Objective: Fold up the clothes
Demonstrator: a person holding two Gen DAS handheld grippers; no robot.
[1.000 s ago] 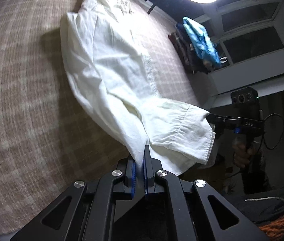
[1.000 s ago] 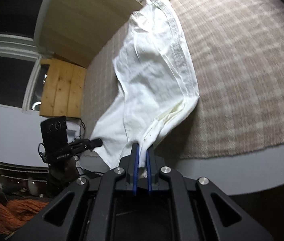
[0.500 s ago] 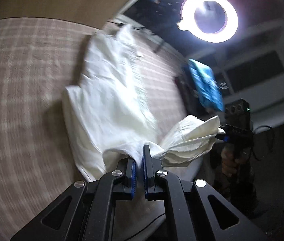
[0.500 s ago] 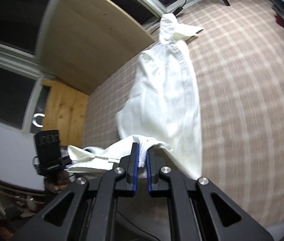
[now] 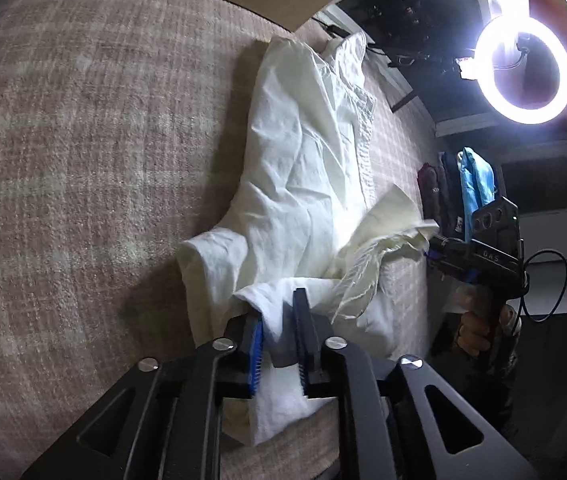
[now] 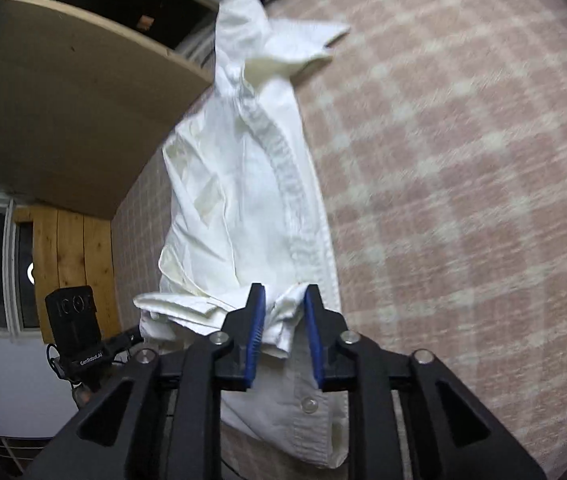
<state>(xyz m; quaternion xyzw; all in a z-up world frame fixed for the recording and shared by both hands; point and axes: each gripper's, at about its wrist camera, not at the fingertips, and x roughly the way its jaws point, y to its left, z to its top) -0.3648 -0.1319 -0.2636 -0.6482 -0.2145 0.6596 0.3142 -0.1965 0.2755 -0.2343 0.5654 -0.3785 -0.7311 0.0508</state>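
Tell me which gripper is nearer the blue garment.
Right. In the left wrist view, the right gripper sits just below the blue garment, at that side of the white shirt. The left gripper is farther off, across the shirt's bunched end.

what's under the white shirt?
The white button-up shirt lies on a pink-and-cream checked cover, which shows all around it. Its hem is folded back over the body; anything beneath the cloth is covered.

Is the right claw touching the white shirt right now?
Touching. The right wrist view shows the shirt hem bunched between the right claw, pressing its left blue pad while the jaws stand apart.
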